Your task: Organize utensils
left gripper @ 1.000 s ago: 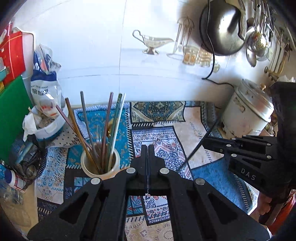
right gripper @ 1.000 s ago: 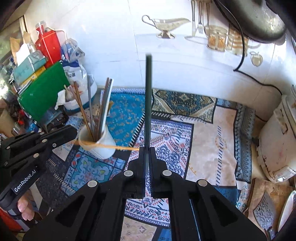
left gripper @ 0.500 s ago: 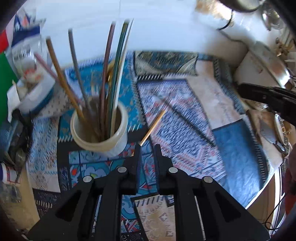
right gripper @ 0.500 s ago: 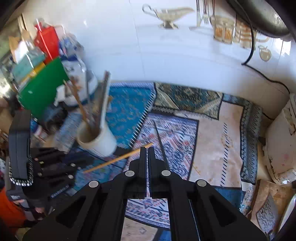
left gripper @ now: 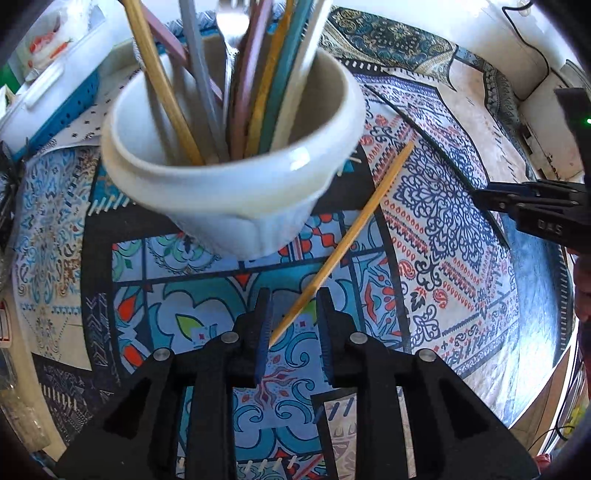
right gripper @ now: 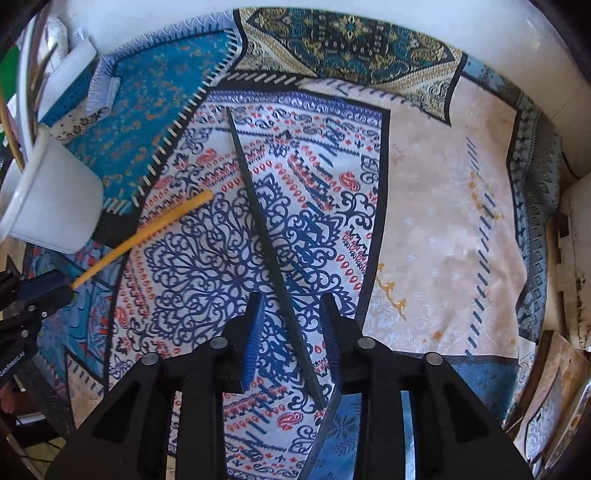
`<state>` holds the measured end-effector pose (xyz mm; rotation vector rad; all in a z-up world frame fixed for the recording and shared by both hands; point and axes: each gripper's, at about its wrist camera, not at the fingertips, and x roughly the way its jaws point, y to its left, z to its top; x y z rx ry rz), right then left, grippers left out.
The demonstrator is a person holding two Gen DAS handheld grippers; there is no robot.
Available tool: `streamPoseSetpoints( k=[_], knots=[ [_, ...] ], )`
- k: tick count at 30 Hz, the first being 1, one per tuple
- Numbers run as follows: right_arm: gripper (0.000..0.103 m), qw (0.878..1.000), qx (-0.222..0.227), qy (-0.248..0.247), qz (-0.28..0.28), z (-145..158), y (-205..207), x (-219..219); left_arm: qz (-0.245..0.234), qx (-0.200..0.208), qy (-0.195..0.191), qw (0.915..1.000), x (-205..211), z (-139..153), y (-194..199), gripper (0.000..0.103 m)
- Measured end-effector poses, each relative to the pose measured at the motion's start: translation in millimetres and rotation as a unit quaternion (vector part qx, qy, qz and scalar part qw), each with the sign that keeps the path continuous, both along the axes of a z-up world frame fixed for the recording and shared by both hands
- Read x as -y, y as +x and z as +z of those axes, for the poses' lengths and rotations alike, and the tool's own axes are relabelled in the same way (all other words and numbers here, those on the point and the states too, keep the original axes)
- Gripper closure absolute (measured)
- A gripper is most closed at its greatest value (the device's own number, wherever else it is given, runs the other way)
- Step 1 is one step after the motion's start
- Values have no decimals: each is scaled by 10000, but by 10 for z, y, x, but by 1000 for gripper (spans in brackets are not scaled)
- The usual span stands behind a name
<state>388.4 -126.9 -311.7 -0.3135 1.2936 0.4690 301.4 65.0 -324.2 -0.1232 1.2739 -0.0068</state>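
A white cup [left gripper: 236, 184] holds several chopsticks and stands on the patterned cloth; it also shows at the left of the right wrist view [right gripper: 51, 199]. A yellow wooden chopstick [left gripper: 343, 240] lies on the cloth beside the cup, its near end between the open jaws of my left gripper [left gripper: 293, 295]. It also shows in the right wrist view [right gripper: 144, 238]. A dark chopstick [right gripper: 269, 243] lies flat on the cloth, passing between the open jaws of my right gripper [right gripper: 291, 301]. Neither chopstick is gripped.
A white container with blue trim [left gripper: 48, 92] stands behind the cup at the left. A white appliance [right gripper: 576, 258] stands at the right edge. The white wall [right gripper: 369, 14] bounds the back. My right gripper shows in the left wrist view [left gripper: 532, 206].
Both grippers have opened and dropped close to the cloth. The dark chopstick, held upright a second ago, now lies flat. The left gripper has moved onto the yellow chopstick.
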Motion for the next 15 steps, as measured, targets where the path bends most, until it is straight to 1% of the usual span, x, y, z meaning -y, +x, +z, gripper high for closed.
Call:
streamPoseSetpoints(
  k=[1,2,4,5,6,7,8,10,15],
  knots=[
    [83,10000,-58,30,3,-24,6,5,-27,30,26,10000,16,-1,-1,81],
    [87,10000,15,54,16,-10,-9,8,-64,31,54,10000,36,-4,1,81],
    [94,9999,8,68,77,-12,-35,-1,-90,43,51,9999,60,-4,21,81],
    [94,9999,20,54,91,-14,-55,-1,-92,36,21,9999,73,-5,21,81],
    [94,9999,42,47,116,-14,-76,0,-79,24,-21,10000,88,-8,35,84],
    [95,9999,29,52,139,-11,-115,11,-70,0,-82,9999,99,-12,37,92],
    [96,9999,8,64,156,-7,-150,13,-87,-47,-160,9998,120,-19,48,96],
    [97,9998,-64,80,181,-2,-283,46,-163,-157,-411,9989,162,-31,32,98],
    [97,9991,-305,51,277,-2,-719,254,-444,-548,-761,9946,306,-46,-116,101]
  ],
)
